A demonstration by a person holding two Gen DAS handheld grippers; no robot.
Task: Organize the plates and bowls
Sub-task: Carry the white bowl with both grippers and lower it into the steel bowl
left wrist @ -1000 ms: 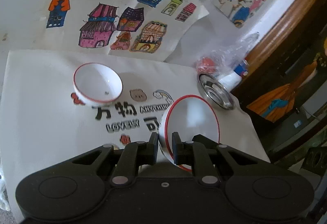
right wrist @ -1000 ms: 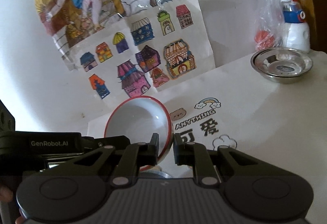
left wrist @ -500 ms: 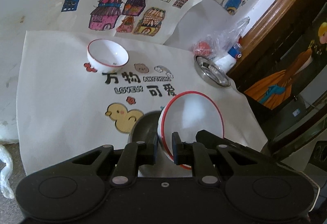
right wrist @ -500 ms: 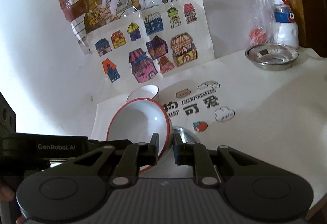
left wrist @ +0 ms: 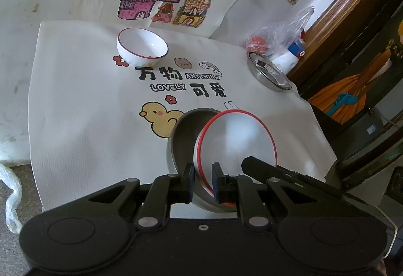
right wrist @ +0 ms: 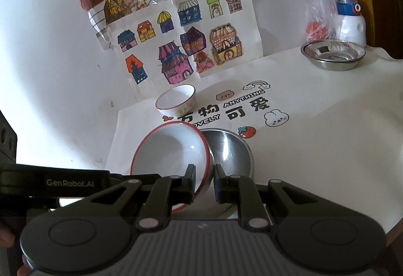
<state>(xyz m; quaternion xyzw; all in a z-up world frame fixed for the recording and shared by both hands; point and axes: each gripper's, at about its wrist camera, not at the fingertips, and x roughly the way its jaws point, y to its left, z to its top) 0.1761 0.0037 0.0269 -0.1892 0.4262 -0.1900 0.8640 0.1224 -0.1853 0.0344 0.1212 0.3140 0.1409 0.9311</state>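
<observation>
A large white bowl with a red rim (left wrist: 236, 140) (right wrist: 171, 150) is held tilted, partly inside a steel bowl (left wrist: 183, 135) (right wrist: 229, 150) near the front of the printed cloth (left wrist: 88, 100). My left gripper (left wrist: 203, 175) is shut on the near rim of this bowl. My right gripper (right wrist: 204, 175) is shut on the rim from the other side, and one of its fingers (left wrist: 254, 162) shows in the left wrist view. A small white bowl (left wrist: 142, 47) (right wrist: 176, 100) with a thin red rim stands upright farther back on the cloth.
A shallow steel dish (left wrist: 268, 72) (right wrist: 332, 54) sits at the cloth's far right corner, beside a plastic bag (left wrist: 282, 32) and a white and blue toy bottle (right wrist: 351, 22). Coloured drawings (right wrist: 191, 44) hang on the wall behind. The table edge drops off on the right.
Both grippers carried the red-rimmed bowl back toward the near edge and down. The steel bowl came into view beneath it, and the small bowl now lies farther away.
</observation>
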